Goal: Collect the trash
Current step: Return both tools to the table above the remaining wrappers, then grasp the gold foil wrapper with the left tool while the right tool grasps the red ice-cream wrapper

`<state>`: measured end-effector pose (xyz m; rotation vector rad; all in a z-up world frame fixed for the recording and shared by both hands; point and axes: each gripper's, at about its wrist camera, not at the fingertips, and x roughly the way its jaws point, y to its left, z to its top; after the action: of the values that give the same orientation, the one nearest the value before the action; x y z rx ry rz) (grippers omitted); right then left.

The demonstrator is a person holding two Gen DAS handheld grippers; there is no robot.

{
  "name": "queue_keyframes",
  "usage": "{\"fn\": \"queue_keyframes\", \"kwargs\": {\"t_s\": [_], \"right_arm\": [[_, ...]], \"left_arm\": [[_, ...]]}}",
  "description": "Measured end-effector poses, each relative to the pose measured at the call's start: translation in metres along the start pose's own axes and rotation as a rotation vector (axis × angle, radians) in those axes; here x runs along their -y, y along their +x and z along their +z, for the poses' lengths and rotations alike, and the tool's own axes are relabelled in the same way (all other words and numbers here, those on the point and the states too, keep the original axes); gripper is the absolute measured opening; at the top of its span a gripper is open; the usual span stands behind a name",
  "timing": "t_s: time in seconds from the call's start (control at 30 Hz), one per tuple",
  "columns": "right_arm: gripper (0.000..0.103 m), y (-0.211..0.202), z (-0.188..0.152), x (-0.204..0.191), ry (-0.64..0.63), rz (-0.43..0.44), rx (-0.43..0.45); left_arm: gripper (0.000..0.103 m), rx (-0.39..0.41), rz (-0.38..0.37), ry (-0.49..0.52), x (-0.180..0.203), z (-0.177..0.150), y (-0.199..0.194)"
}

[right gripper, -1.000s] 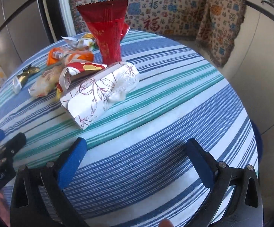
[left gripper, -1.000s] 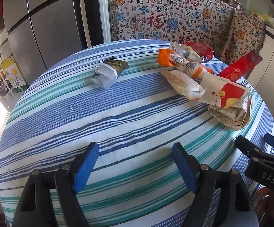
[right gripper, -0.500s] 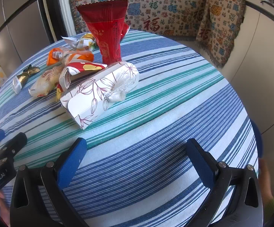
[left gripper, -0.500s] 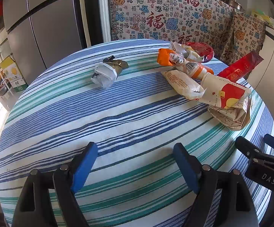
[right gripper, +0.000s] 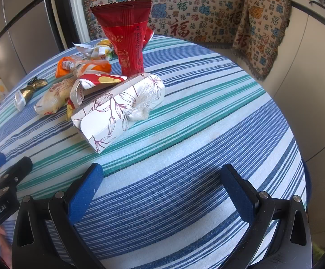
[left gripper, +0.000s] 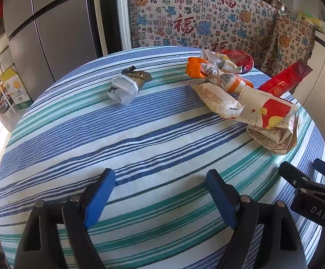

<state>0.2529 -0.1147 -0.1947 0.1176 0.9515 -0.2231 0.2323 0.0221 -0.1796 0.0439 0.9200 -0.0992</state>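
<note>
Almost no displacement since the earlier frames: slight rearward drift in the left view only, trash unmoved.

Striped tabletop (left gripper: 140,134): cloth-covered, so risk of snagging or dragging the fabric on a low, flat approach. Floral carton (right gripper: 119,107): largest item, nearest the right gripper (right gripper: 160,179); probably too broad for a flat grasp, likely to slide or tip, and leaning against the red packet (right gripper: 126,35), hence risk of toppling that packet. Pile of wrappers (left gripper: 220,83): overlapping, risk of lifting one and scattering the rest. Crumpled white-and-gold wrapper (left gripper: 126,85): lying apart on the left, light, easily pushed away.

Left gripper (left gripper: 160,188): low over the near edge, aimed across the table, jaws wide apart, empty. Right gripper: same height, just beside, jaws wide apart, empty.
</note>
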Motion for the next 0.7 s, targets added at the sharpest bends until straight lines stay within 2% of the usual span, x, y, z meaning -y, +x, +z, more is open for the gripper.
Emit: {"fn": "queue_keyframes", "kwargs": {"t_s": [0.37, 0.53, 0.6, 0.7], "right_arm": [[0.103, 0.0, 0.0, 0.0, 0.0, 0.0, 0.0], [0.103, 0.0, -0.001, 0.0, 0.001, 0.001, 0.0], [0.103, 0.0, 0.0, 0.001, 0.001, 0.001, -0.001], [0.103, 0.0, 0.001, 0.001, 0.001, 0.0, -0.001]], "left_arm": [[0.085, 0.0, -0.01, 0.003, 0.0, -0.001, -0.001], [0.085, -0.014, -0.084, -0.026, -0.021, -0.001, -0.008], [0.085, -0.005, -0.121, -0.038, -0.035, 0.008, -0.011], [0.085, 0.009, -0.133, -0.011, -0.043, 0.034, -0.011]]}}
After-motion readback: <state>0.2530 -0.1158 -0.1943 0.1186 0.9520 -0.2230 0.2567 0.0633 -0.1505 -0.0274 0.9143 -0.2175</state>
